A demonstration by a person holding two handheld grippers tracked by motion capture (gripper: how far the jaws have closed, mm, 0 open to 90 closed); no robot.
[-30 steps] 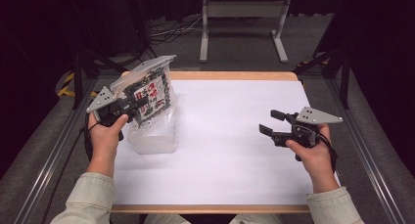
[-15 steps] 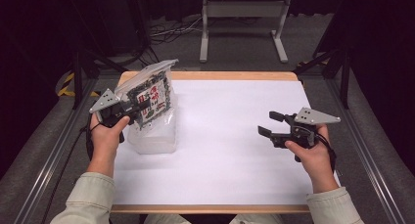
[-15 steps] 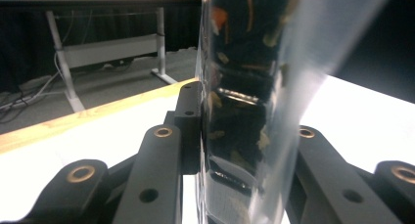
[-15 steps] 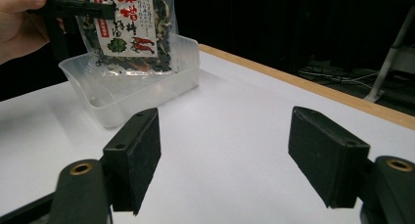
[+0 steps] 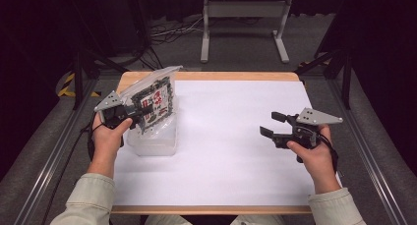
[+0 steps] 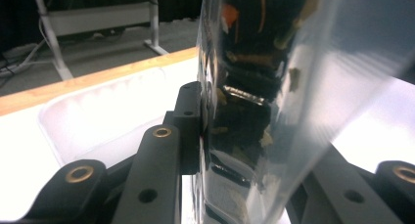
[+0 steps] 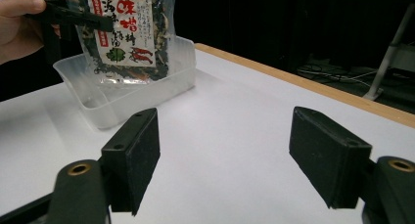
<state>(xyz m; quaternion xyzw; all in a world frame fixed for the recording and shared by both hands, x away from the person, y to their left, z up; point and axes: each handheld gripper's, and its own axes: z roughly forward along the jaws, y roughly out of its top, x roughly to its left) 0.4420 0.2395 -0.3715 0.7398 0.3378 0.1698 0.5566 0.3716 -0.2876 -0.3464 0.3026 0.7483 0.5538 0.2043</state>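
Note:
A clear bag (image 5: 156, 98) of dark dried food with a red-and-white label hangs tilted over a clear plastic container (image 5: 153, 142) at the table's left. My left gripper (image 5: 140, 114) is shut on the bag's side. In the left gripper view the bag (image 6: 254, 101) covers one jaw, and the container (image 6: 98, 116) lies behind it. The right gripper (image 5: 271, 124) is held open above the white sheet at the right, with nothing between its jaws. From the right gripper (image 7: 225, 165) view, the bag (image 7: 129, 33) hangs into the container (image 7: 132, 94), and the left gripper (image 7: 73, 16) pinches it.
A white sheet (image 5: 231, 151) covers the wooden table (image 5: 236, 76). A metal stand (image 5: 243, 11) and cables lie on the floor behind it. Metal rails (image 5: 373, 151) run along both sides. Both forearms come in from the bottom edge.
The bag's top edge has dipped a little toward the container. Both hands have kept their places.

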